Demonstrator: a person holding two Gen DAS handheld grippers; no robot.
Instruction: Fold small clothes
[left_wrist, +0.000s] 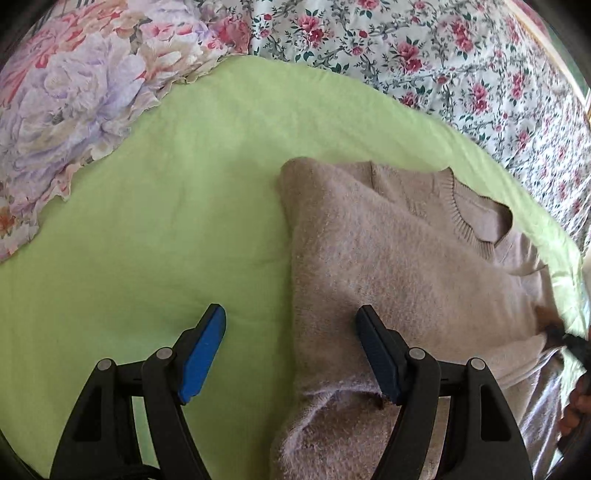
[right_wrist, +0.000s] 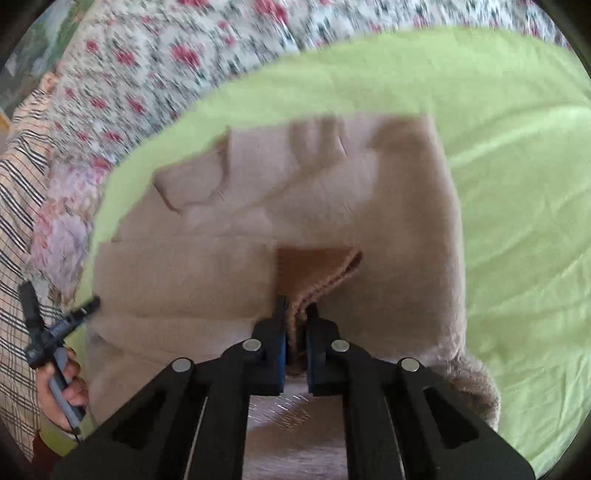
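Two grippers are at work over a bed spread with a lime-green sheet (left_wrist: 155, 229). One fuzzy beige knitted sweater (left_wrist: 399, 266) lies on that sheet, partly folded, its ribbed neckline (left_wrist: 461, 218) ahead and to the right of the left gripper (left_wrist: 291, 321).

That left gripper hovers with its jaws spread wide and holding nothing. Its blue-padded left finger (left_wrist: 203, 350) stands over bare green sheet, and the right finger (left_wrist: 376, 354) sits over the sweater, so the garment's folded left edge runs up between the two.

From the right wrist camera, which is blurred, the right gripper (right_wrist: 295, 314) has its jaws pinched together on a ribbed edge of the sweater (right_wrist: 321, 280), a darker brown flap rising just ahead of the tips. Most of the sweater spreads beyond and to both sides of these jaws, with a fluffy bunch (right_wrist: 472, 376) just to their right.

Beyond the green sheet lies a white bedcover printed with small red roses (left_wrist: 443, 66), and far to the left of the left jaws a large-flowered lilac and pink pillow (left_wrist: 74, 103). At the left rim of the right camera's view, a hand (right_wrist: 66, 391) grips the other tool's handle beside checked fabric (right_wrist: 18, 221).
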